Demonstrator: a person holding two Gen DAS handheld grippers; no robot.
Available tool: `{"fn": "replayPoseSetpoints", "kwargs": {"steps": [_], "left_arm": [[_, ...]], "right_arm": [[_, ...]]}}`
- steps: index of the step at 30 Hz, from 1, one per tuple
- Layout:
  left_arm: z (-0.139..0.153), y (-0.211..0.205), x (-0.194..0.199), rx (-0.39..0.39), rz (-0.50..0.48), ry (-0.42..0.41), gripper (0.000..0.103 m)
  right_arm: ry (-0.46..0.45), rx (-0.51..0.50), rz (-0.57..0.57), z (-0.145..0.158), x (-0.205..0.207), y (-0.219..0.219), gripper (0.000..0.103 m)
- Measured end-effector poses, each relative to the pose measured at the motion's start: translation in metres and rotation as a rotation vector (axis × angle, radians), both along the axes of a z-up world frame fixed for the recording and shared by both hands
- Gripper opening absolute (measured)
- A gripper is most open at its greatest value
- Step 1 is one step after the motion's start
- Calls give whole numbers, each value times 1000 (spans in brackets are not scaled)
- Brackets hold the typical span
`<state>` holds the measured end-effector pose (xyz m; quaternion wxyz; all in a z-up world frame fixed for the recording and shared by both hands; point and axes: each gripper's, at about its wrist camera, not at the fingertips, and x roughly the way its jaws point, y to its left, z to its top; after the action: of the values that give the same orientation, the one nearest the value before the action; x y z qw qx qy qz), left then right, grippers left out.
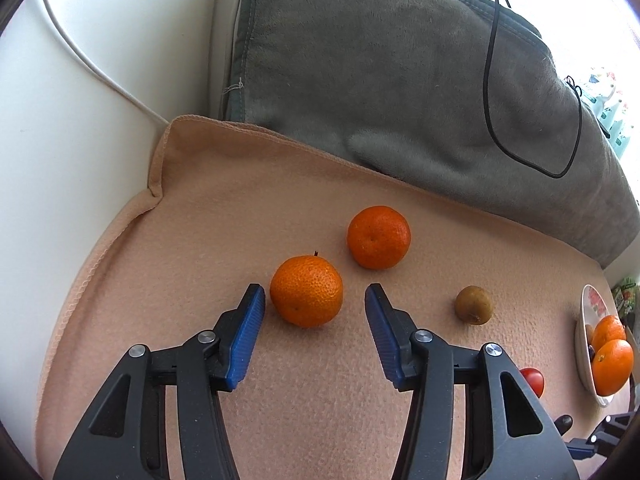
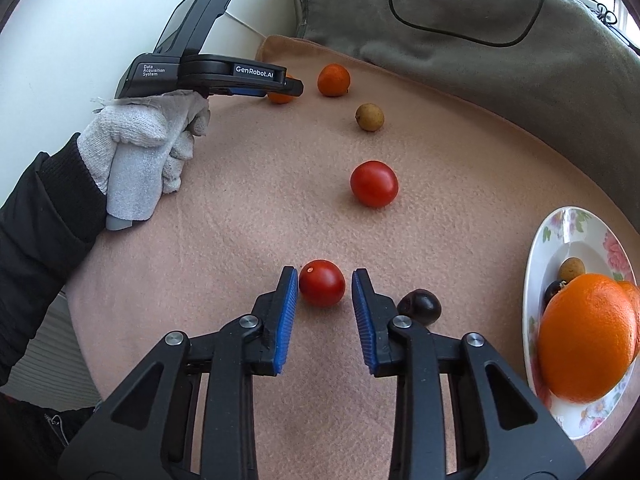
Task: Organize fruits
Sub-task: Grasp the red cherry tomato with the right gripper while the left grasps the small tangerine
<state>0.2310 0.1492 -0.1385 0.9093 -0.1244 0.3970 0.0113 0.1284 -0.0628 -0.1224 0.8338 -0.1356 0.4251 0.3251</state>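
In the left wrist view my left gripper (image 1: 314, 294) is open, its blue pads on either side of a near mandarin (image 1: 306, 291) without touching it. A second mandarin (image 1: 378, 237) lies just beyond, and a small brown fruit (image 1: 473, 305) to the right. In the right wrist view my right gripper (image 2: 325, 280) is open around a small red tomato (image 2: 322, 289). A dark plum (image 2: 420, 306) lies by its right finger. A second tomato (image 2: 374, 183) lies farther off. A floral plate (image 2: 556, 236) at right holds a large orange (image 2: 588, 336) and small fruits.
The fruits lie on a peach cloth (image 2: 240, 200). A grey cushion (image 1: 380, 80) with a black cable (image 1: 490, 80) lies along the back. A white wall with a white cord (image 1: 80, 52) is at the left. The gloved hand (image 2: 148, 144) holds the left gripper.
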Motion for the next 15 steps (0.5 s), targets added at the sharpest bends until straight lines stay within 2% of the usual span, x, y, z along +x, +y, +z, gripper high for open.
{"fn": "replayPoseSetpoints", "kwargs": {"steps": [5, 15], "left_arm": [[-4, 4, 8, -11, 5, 14, 36], [-3, 4, 5, -27, 27, -7, 35]], "right_arm": [[-33, -36, 14, -2, -3, 6, 26], [-26, -4, 2, -1, 0, 1, 25]]}}
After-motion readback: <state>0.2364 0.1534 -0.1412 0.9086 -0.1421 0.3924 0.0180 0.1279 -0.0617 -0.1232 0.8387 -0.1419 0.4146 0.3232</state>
